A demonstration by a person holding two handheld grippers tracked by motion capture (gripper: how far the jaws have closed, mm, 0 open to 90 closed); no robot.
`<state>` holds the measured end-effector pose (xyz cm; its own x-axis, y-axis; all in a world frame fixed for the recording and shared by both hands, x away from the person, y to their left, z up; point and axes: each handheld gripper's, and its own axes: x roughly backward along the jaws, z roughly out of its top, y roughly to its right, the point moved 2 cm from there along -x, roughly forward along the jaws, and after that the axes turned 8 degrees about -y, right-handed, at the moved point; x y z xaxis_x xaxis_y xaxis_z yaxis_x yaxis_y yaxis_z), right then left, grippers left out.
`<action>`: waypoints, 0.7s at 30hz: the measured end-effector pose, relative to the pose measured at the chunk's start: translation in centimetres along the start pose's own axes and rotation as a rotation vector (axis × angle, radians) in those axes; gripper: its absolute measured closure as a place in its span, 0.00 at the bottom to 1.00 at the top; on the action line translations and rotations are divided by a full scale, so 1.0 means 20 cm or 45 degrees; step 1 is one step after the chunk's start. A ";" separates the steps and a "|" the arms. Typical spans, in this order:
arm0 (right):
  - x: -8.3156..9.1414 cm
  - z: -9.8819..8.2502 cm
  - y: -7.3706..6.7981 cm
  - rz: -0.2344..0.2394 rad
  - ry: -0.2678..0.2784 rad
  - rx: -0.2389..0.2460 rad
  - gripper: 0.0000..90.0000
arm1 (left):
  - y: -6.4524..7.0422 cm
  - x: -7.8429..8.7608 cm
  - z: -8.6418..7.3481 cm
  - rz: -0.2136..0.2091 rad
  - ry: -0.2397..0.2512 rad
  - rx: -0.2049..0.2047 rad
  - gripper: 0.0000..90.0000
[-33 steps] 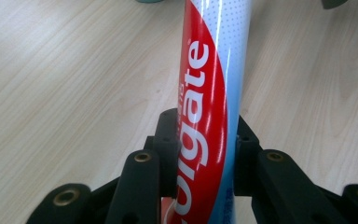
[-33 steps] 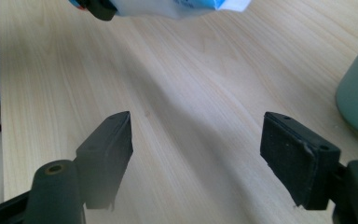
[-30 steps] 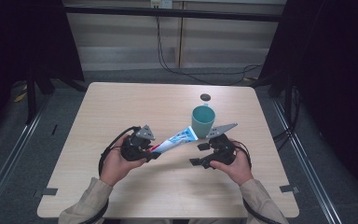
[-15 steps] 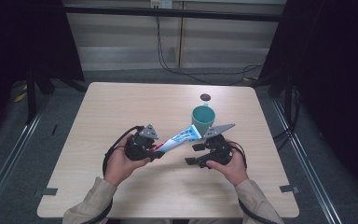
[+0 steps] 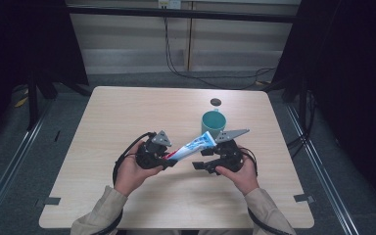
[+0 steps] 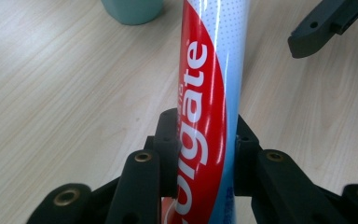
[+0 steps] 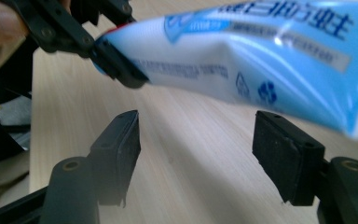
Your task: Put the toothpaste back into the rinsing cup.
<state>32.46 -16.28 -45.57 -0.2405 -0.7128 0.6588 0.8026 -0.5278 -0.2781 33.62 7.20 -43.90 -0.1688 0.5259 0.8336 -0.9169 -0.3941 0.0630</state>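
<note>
Your left tool [image 6: 200,163] is clamped on the toothpaste tube [image 6: 209,93], holding it above the tabletop [image 5: 127,112] toward the teal cup [image 5: 213,125]. Your right tool [image 7: 196,154], jaws apart and just closing, sits under it. It's light, soft and glossy, so grip near the stiffer end.

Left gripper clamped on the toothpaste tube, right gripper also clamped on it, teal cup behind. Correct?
Not quite. The right gripper is not clamped: its jaws stand apart below the toothpaste tube, as the right gripper view shows. The left gripper does clamp it, teal cup behind.
</note>
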 end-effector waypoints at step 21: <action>0.00 0.04 0.01 0.018 0.098 -0.124 0.36 | 0.05 -0.05 0.01 -0.023 -0.022 0.052 0.79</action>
<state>33.02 -16.03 -45.13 -0.2738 -0.7517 0.5999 0.7503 -0.5572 -0.3557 32.94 6.04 -44.55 -0.1456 0.5203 0.8415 -0.9041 -0.4154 0.1003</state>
